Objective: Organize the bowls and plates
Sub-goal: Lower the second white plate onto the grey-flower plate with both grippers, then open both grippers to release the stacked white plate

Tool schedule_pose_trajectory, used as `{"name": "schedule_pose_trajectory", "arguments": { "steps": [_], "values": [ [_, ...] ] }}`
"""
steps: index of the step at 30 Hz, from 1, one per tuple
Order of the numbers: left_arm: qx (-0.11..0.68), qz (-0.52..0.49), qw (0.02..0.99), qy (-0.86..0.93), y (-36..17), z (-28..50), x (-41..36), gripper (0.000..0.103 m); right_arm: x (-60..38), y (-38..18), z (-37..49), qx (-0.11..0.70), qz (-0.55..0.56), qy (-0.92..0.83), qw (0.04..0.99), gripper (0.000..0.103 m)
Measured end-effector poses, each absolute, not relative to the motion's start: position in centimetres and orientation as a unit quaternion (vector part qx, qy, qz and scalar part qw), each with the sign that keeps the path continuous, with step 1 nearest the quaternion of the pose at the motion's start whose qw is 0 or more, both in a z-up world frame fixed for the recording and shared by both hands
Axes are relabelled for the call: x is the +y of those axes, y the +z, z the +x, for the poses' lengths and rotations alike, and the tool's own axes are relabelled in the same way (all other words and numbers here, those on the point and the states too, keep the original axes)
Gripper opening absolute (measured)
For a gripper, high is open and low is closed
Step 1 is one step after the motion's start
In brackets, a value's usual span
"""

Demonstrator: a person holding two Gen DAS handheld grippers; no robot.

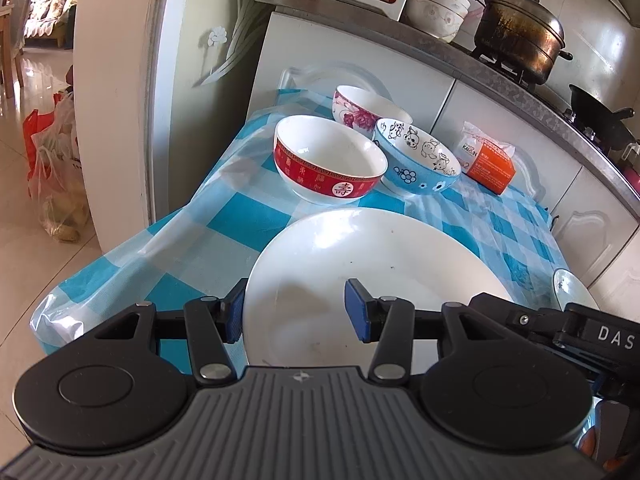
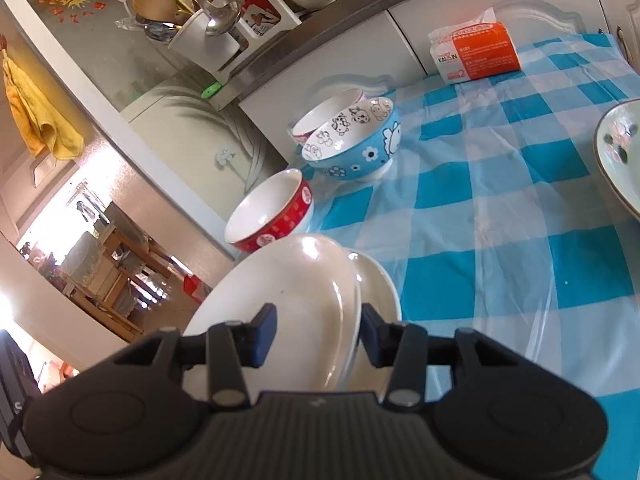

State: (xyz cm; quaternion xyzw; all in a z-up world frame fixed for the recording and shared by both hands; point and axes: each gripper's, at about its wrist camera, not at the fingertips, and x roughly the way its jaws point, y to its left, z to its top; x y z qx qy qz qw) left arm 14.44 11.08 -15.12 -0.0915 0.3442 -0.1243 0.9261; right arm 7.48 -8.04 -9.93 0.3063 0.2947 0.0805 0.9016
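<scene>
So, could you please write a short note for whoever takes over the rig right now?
Left tool: open, straddling the rim of the top white plate, not clamped.
Right tool: open, astride the same plate's opposite rim.
Things: a second white plate lies under the top one. The red bowl, blue bowl and pink-flowered bowl stand separately behind. The pale green dish sits apart on the checked cloth.
Done: two white plates overlapped.
Left: probably settle the plates, add the green dish, nest the bowls.
</scene>
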Motion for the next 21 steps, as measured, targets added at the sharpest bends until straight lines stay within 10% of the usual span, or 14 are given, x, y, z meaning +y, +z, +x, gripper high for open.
{"name": "schedule_pose_trajectory", "arguments": {
  "steps": [21],
  "values": [
    [0.344, -0.076, 0.927, -0.128, -15.84, 14.59, 10.48, 0.061, -7.75, -10.82, 7.86, 0.293, 0.285, 0.083, 0.909, 0.055]
  ]
}}
